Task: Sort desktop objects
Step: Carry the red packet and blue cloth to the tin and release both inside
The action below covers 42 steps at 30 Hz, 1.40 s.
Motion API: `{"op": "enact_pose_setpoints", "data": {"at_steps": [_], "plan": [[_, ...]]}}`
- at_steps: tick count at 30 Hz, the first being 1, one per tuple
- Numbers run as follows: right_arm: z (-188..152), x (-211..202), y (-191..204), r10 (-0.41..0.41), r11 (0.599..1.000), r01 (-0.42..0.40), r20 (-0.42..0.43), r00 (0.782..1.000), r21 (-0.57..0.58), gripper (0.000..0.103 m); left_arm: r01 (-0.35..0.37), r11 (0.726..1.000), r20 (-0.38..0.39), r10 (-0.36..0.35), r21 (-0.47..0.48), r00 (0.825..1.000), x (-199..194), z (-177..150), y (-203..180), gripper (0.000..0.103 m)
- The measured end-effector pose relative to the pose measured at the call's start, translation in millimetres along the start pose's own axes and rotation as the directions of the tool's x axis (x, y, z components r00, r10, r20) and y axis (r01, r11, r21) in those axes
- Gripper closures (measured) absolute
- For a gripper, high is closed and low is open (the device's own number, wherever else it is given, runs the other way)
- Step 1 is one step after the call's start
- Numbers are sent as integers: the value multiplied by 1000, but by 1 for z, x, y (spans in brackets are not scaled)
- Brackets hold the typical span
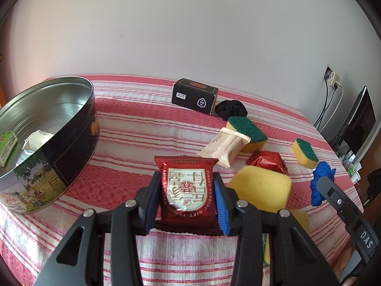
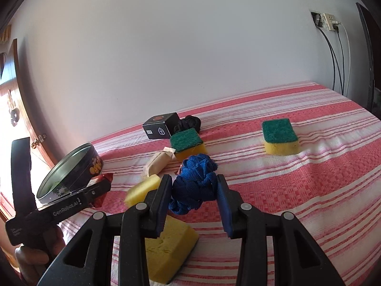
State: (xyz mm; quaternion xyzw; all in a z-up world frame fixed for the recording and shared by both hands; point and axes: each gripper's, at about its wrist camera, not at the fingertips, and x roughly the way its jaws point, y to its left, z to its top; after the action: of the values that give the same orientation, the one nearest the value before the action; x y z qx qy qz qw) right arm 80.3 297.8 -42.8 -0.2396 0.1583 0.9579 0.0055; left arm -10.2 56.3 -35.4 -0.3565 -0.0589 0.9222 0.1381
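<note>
Left gripper clamped on a red snack packet above the striped table, right gripper closed around a blue cord bundle, round tin at left

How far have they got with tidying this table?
Just started. The round tin already holds a green packet and a white one. The left gripper grips a red snack packet; the right gripper brackets a blue cord bundle. Sponges, a black box and more remain.
</note>
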Motion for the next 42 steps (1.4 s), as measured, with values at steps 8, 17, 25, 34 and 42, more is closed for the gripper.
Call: {"op": "enact_pose_setpoints", "data": {"at_steps": [8, 17, 25, 34, 42], "plan": [[-1, -2, 42, 67, 995, -67, 0, 998, -80, 63, 2, 1000, 29, -1, -20, 1000, -15, 1, 19, 62], [-4, 11, 86, 137, 980, -139, -23, 990, -140, 63, -51, 996, 80, 56, -72, 995, -34, 7, 56, 62], [-2, 26, 130, 206, 956, -210, -42, 978, -203, 63, -95, 988, 108, 108, -123, 988, -46, 9, 88, 62], [-1, 41, 173, 288, 928, -291, -50, 956, -233, 63, -119, 985, 149, 137, -121, 979, -65, 14, 106, 62], [8, 44, 203, 333, 907, -332, -42, 942, -259, 63, -132, 975, 181, 164, -178, 970, -79, 24, 134, 62]]}}
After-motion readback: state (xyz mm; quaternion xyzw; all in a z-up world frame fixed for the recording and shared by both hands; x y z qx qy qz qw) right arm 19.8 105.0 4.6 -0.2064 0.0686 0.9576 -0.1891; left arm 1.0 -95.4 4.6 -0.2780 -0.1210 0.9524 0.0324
